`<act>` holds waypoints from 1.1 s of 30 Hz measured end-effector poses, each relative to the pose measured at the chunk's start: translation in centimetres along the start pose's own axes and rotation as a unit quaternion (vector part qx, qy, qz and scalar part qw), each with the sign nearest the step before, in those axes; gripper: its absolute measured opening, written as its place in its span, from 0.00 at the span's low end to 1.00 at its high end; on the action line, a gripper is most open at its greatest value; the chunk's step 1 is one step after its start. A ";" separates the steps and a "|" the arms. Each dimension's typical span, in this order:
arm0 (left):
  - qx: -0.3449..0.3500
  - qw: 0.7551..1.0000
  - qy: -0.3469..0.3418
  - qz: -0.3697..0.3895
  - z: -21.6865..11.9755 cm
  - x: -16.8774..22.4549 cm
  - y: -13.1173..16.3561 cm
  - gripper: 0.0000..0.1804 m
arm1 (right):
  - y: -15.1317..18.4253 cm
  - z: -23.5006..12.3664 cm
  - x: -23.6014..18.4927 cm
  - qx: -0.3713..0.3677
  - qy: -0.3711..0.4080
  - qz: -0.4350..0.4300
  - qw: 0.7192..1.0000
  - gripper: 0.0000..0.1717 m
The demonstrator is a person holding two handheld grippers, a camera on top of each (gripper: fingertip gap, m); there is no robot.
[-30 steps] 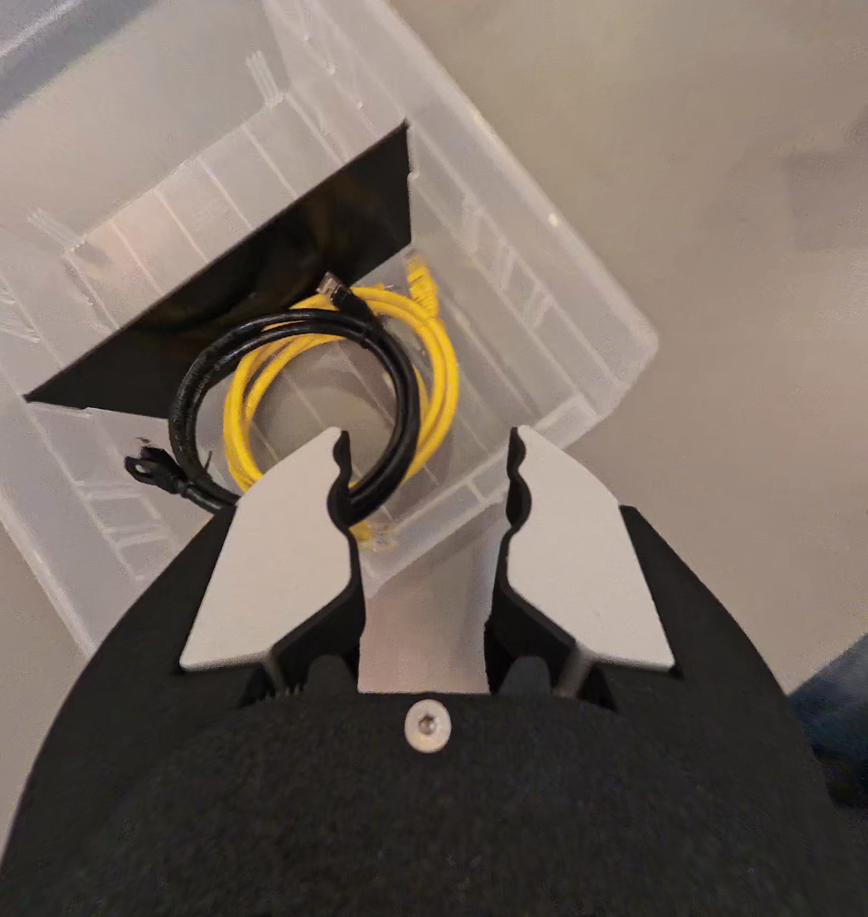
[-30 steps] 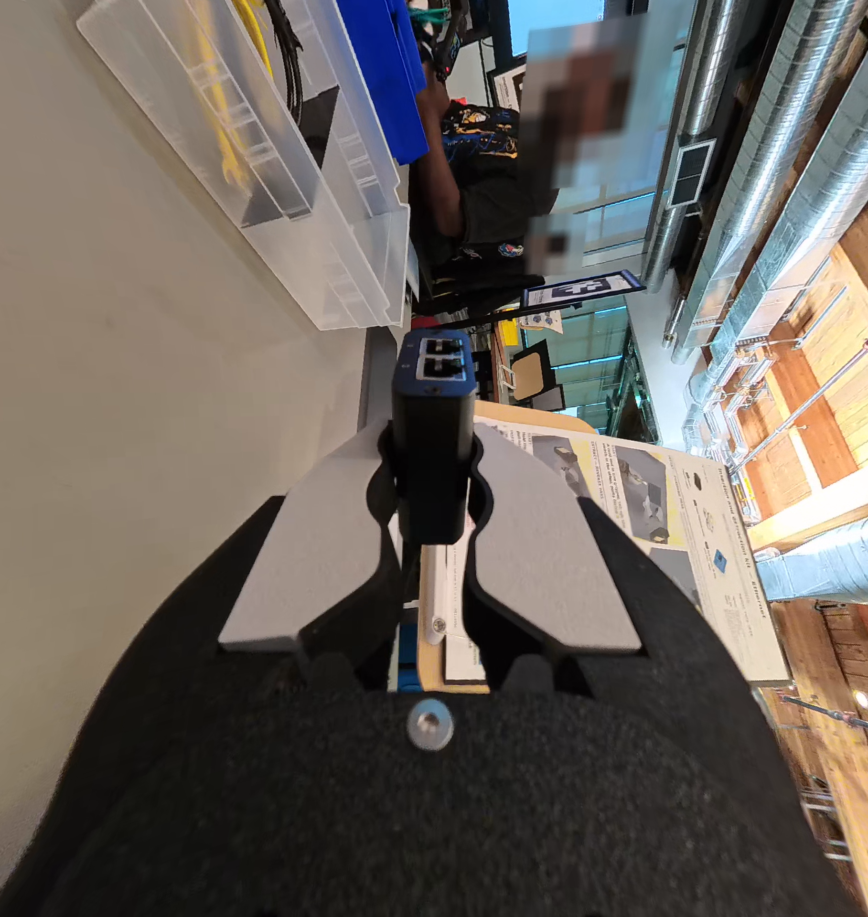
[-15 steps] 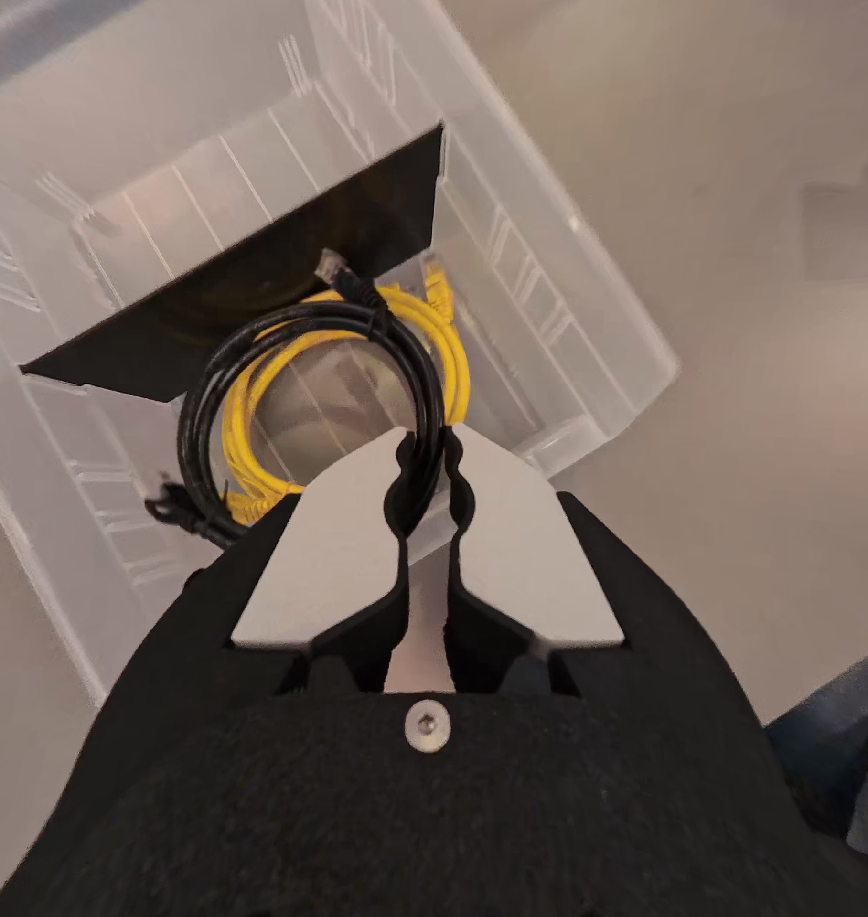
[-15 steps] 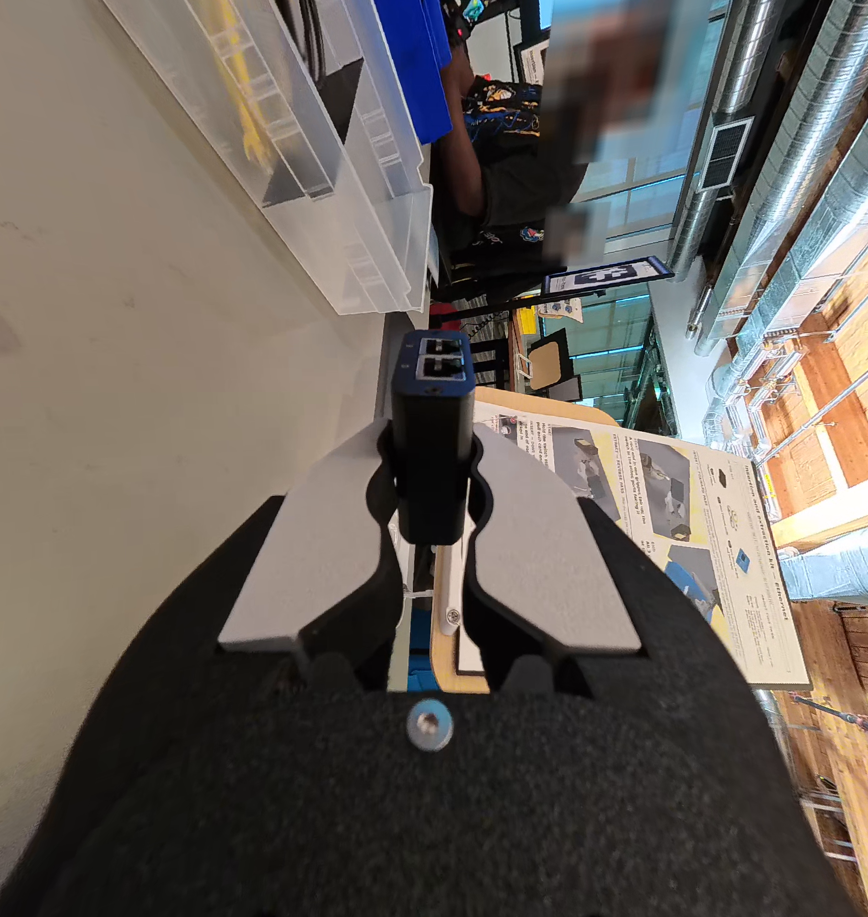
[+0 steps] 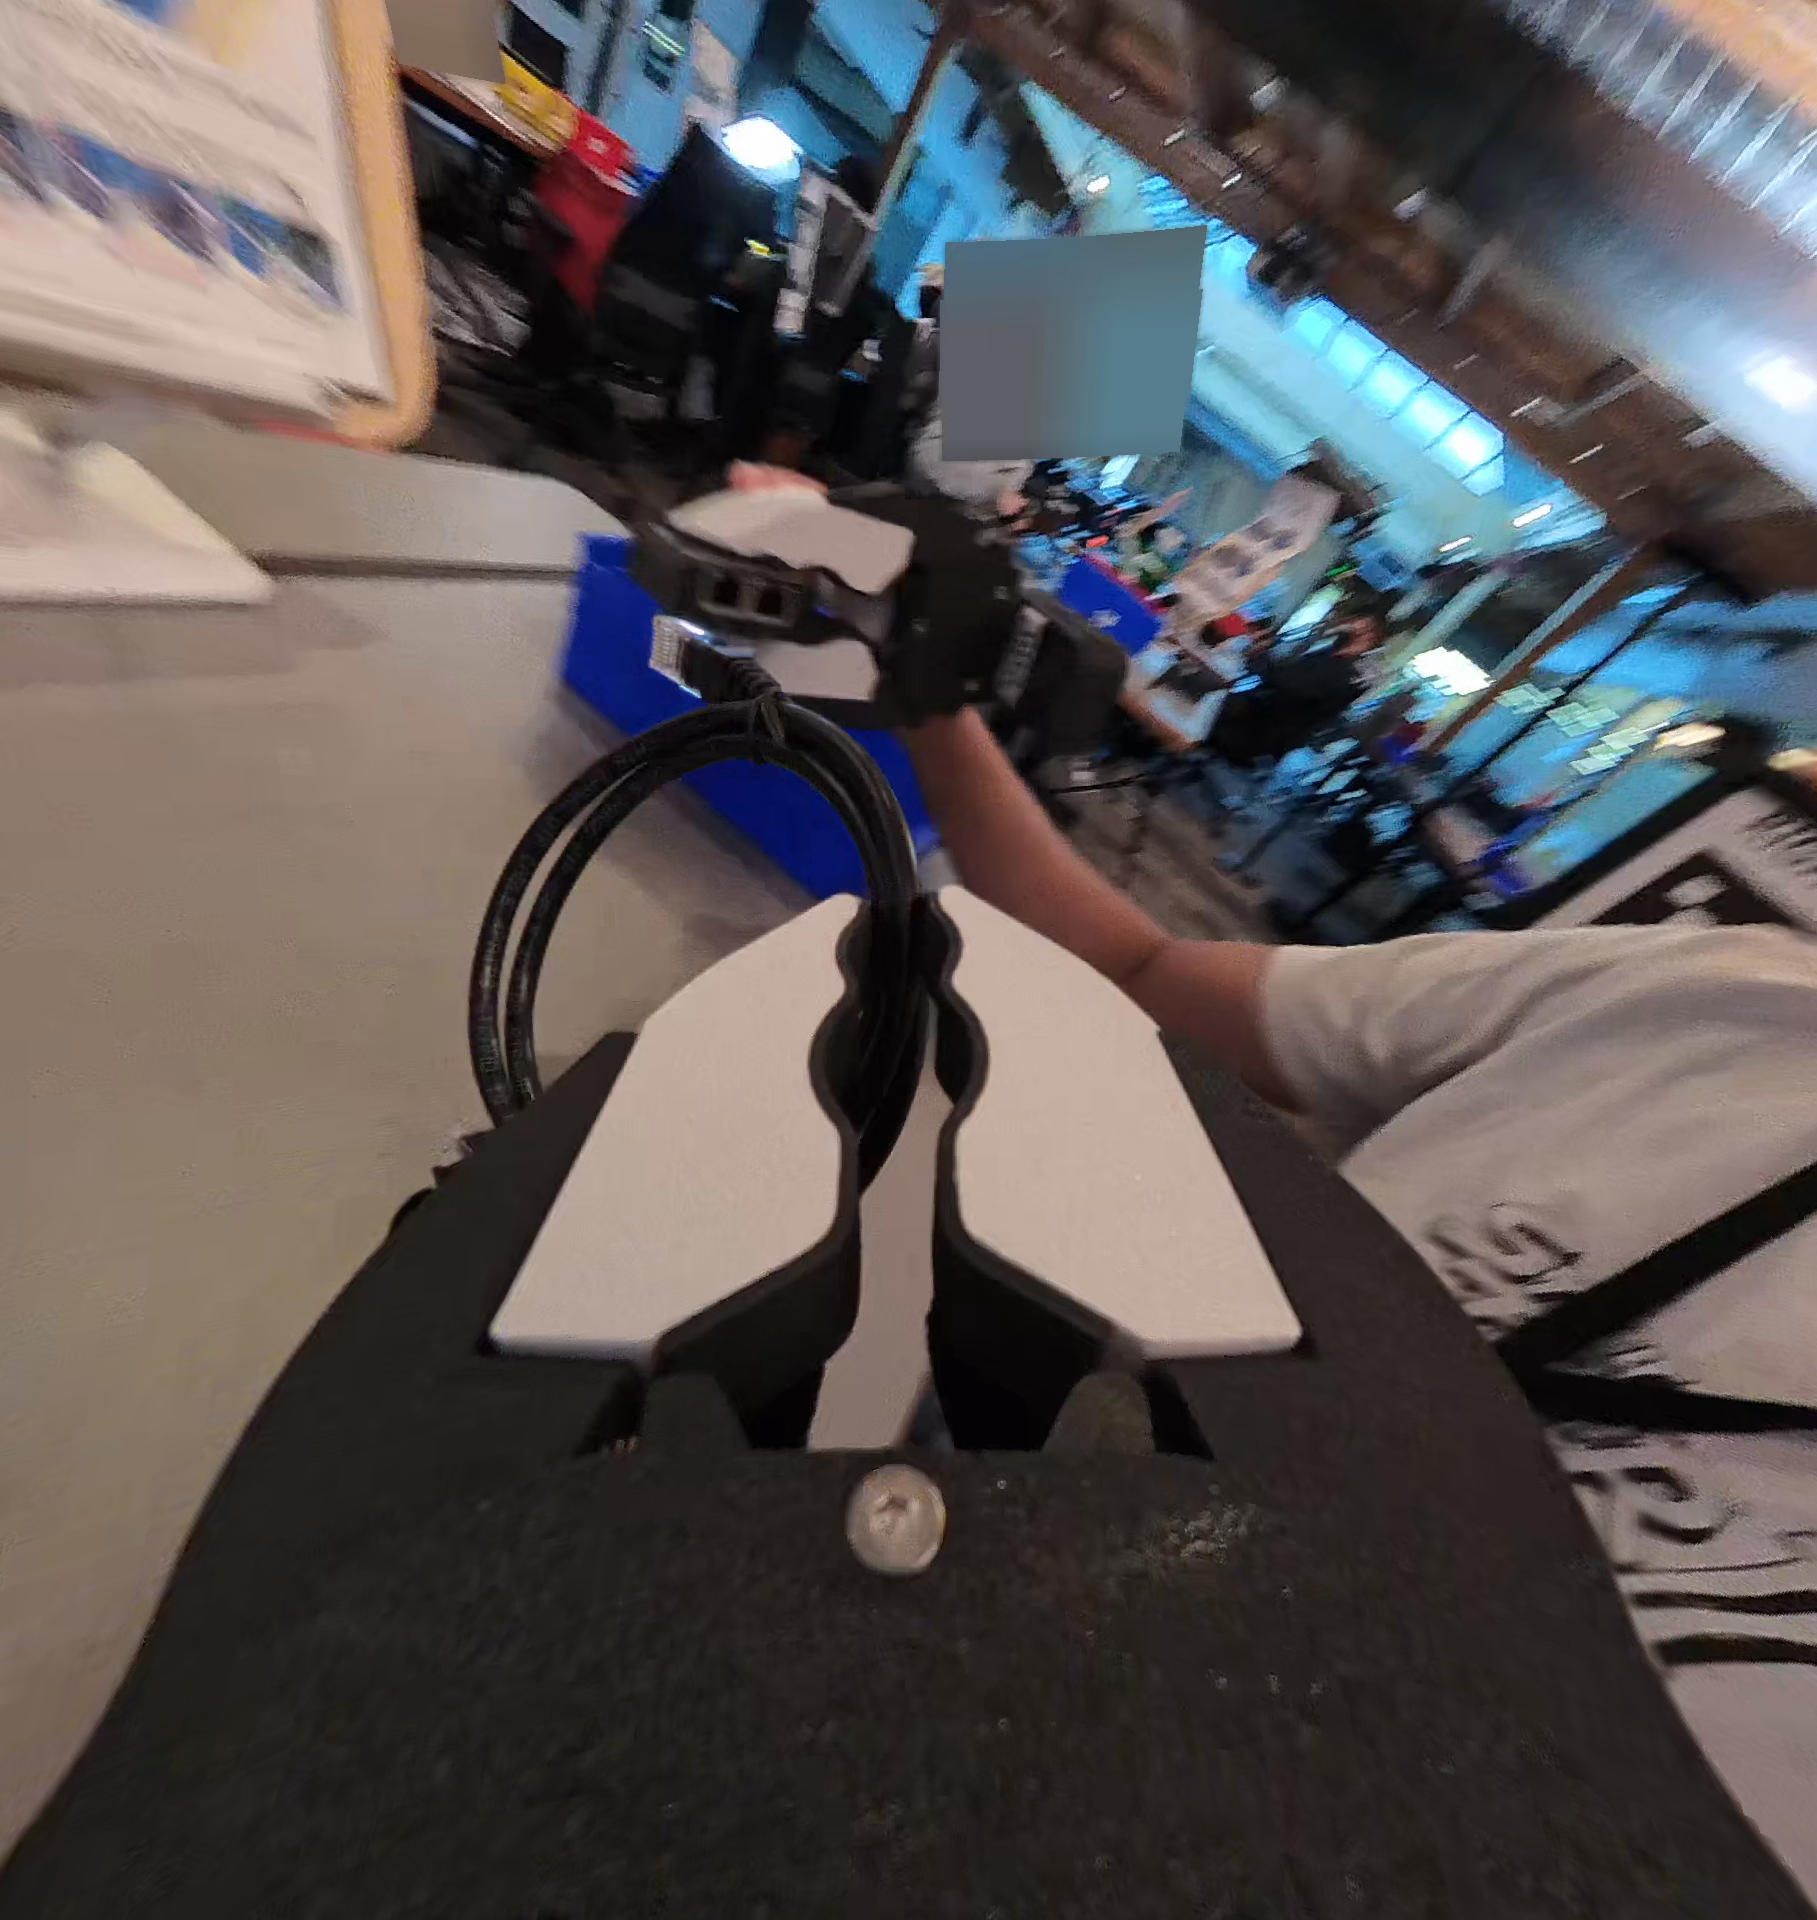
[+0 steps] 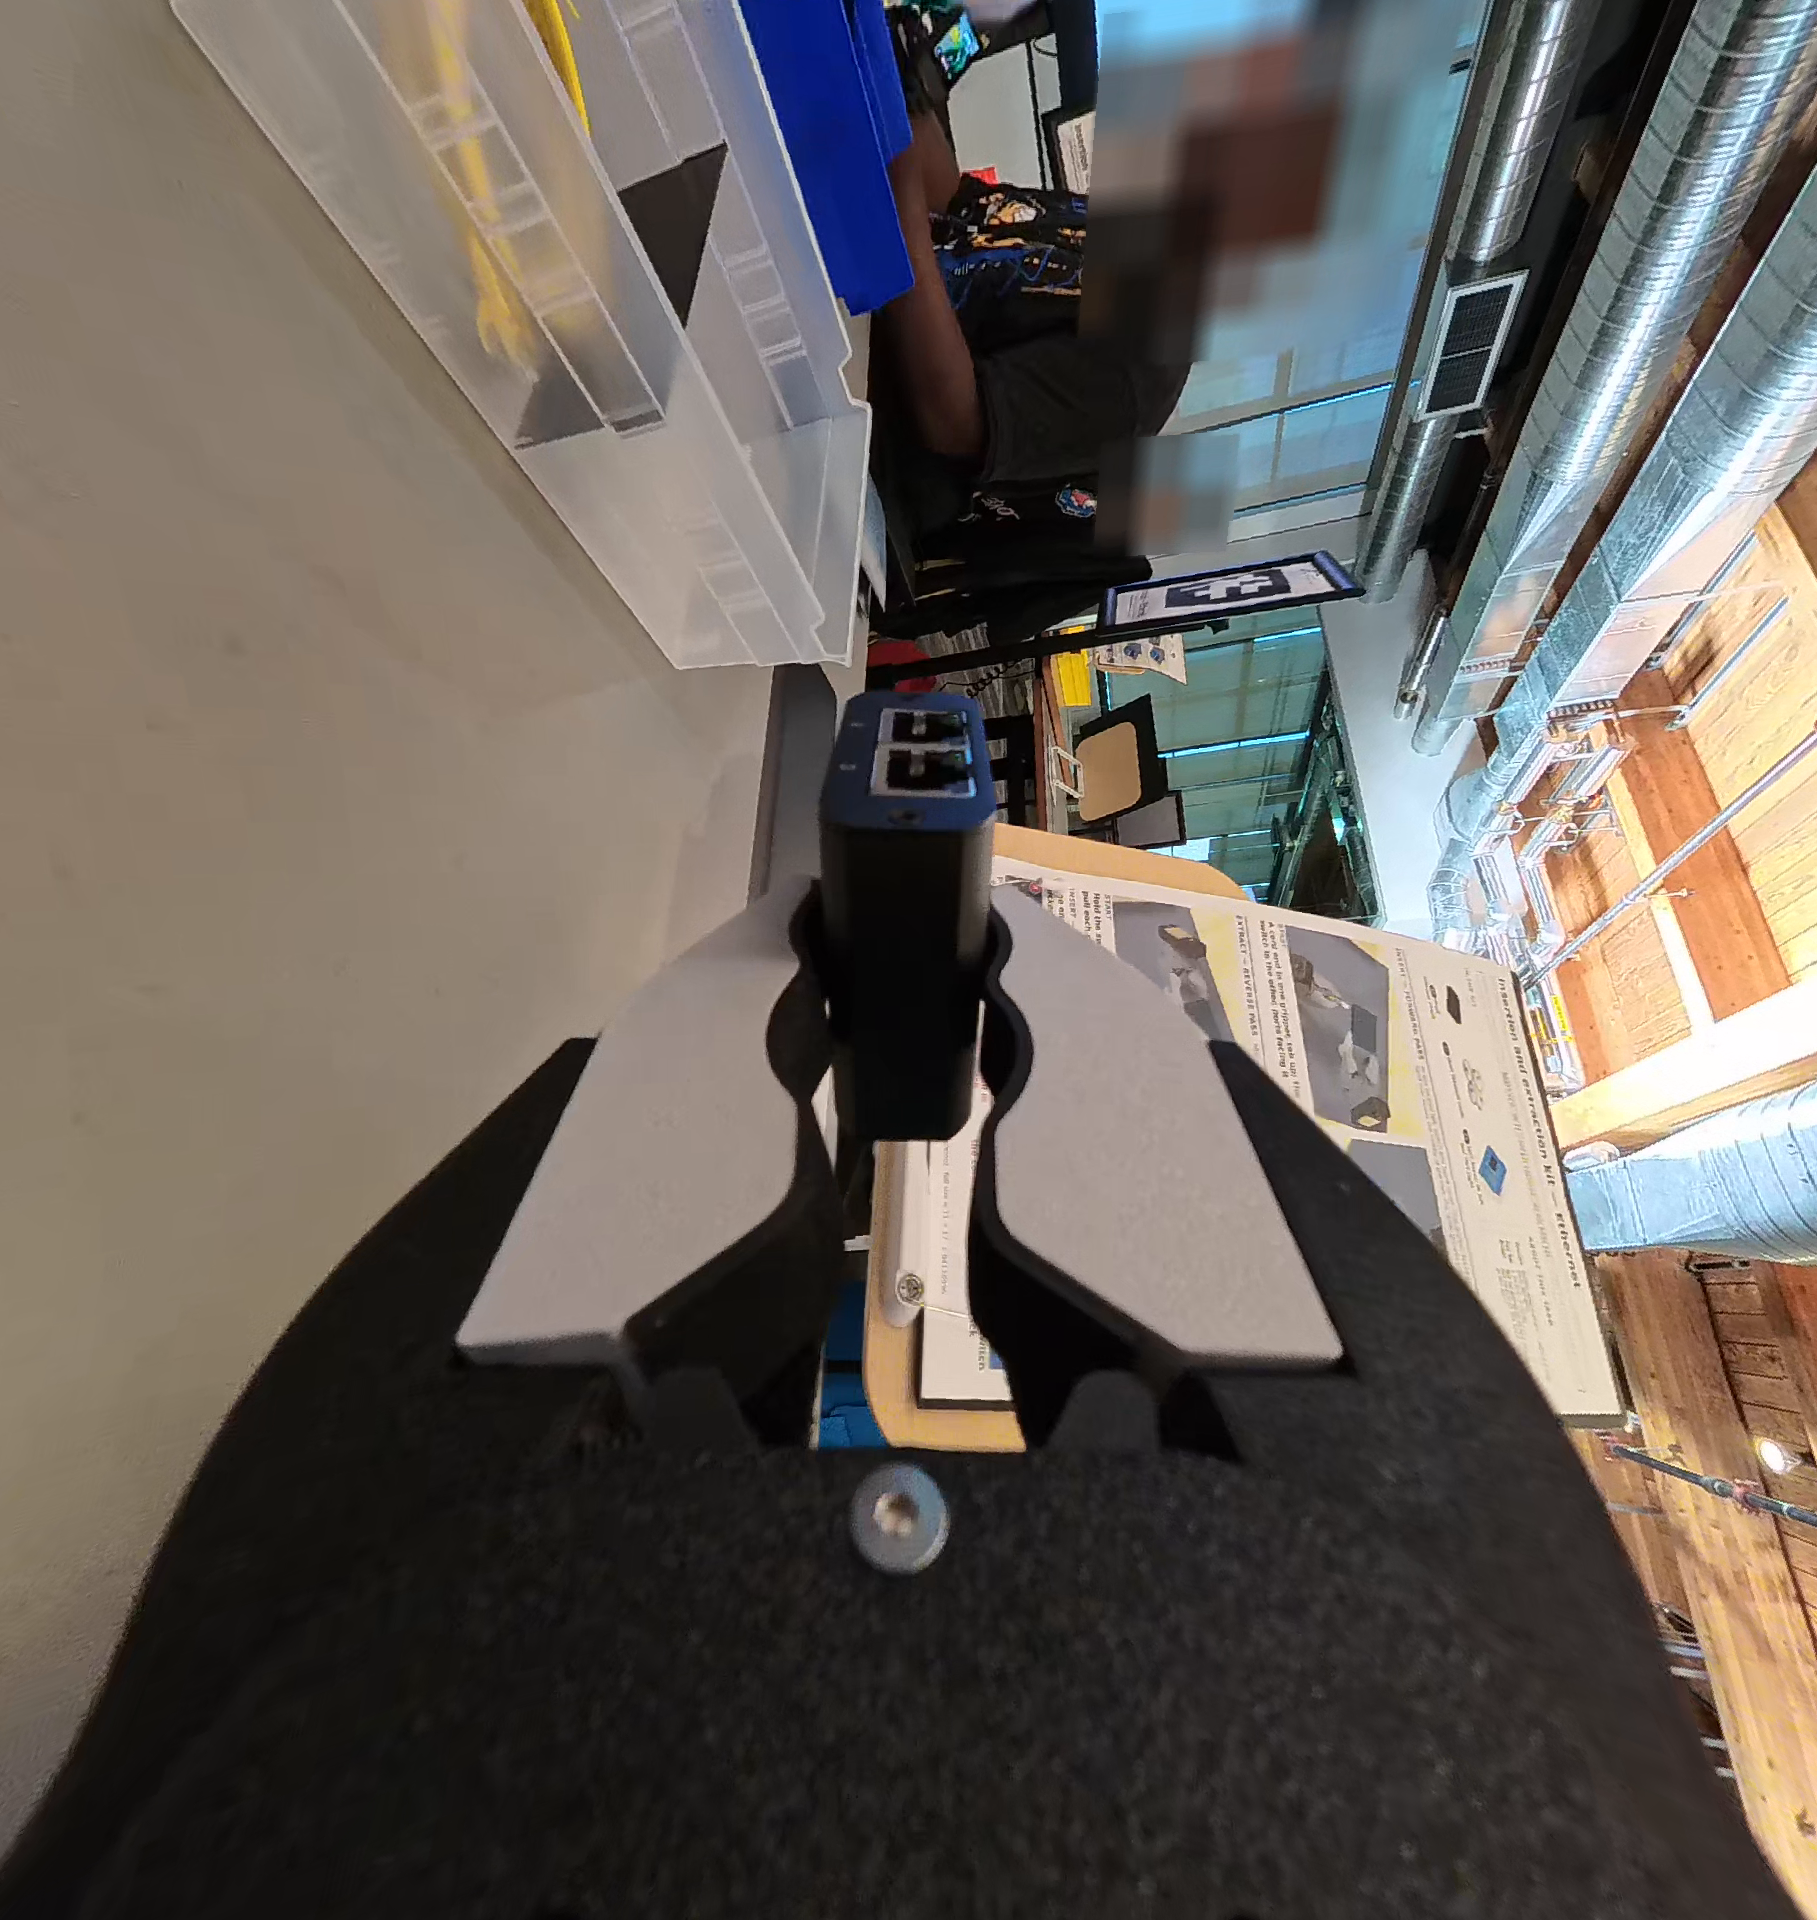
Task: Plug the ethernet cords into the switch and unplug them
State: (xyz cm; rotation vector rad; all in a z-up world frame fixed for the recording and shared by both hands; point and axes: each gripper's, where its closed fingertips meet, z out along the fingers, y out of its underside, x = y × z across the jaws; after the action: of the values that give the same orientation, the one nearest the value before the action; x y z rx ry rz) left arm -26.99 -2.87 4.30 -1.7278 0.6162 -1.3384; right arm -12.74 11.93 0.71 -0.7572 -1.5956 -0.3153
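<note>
Close wrist views, both showing switch [image 6: 904, 831]

Black cord [image 5: 675, 790] lower end hidden behind left tongs [image 5: 899, 920]; background blurred.

Clear plastic bin [image 6: 675, 436] sits on the pale worktop [image 6: 208, 831], blue bin [image 6: 842, 135] right behind it. Printed poster board [image 6: 1403, 1091] nearby, shiny ceiling ducts [image 6: 1662, 343], maybe shelving, too blurry.

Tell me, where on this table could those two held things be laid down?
The widest bare stretch of table lies below the clear bin, left of the switch. It is crowded along the far edge, where the clear bin, blue bin and poster board sit.
</note>
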 end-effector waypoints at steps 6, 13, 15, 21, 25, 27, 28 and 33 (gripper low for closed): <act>-0.017 0.969 0.114 -0.217 5.4 -1.4 8.0 0.04 | -0.2 -0.2 0.2 0.003 0.002 0.003 1.000 0.14; -0.069 0.972 -0.033 -0.224 4.6 -7.4 12.7 0.06 | 0.1 0.1 -0.4 -0.001 -0.007 0.004 1.000 0.14; -0.116 0.975 -0.133 -0.137 3.2 -9.4 14.1 0.07 | 0.3 0.3 -0.6 -0.003 -0.010 0.004 1.000 0.14; -0.194 0.939 -0.268 0.093 2.1 -11.0 14.5 0.23 | 0.6 0.7 -1.1 -0.006 -0.018 0.005 1.000 0.14; -0.221 0.926 -0.267 0.151 3.7 -11.6 14.2 0.28 | 0.5 0.7 -1.2 -0.005 -0.022 0.003 1.000 0.14; -0.224 0.931 -0.255 0.138 4.6 -12.1 14.5 0.30 | 0.3 0.7 -1.3 -0.004 -0.022 0.002 1.000 0.14; -0.228 0.930 -0.256 0.132 4.8 -12.6 14.9 0.30 | 0.2 0.7 -1.3 -0.003 -0.023 0.002 1.000 0.14; -0.236 0.928 -0.254 0.132 5.4 -13.9 16.4 0.24 | 0.1 0.9 -1.6 -0.003 -0.028 0.000 1.000 0.14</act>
State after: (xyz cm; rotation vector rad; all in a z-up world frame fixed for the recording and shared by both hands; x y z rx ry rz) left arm -24.39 1.27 -17.36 -2.1726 0.8733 -0.5332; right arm -13.41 12.07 -1.00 -0.7768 -1.6482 -0.3007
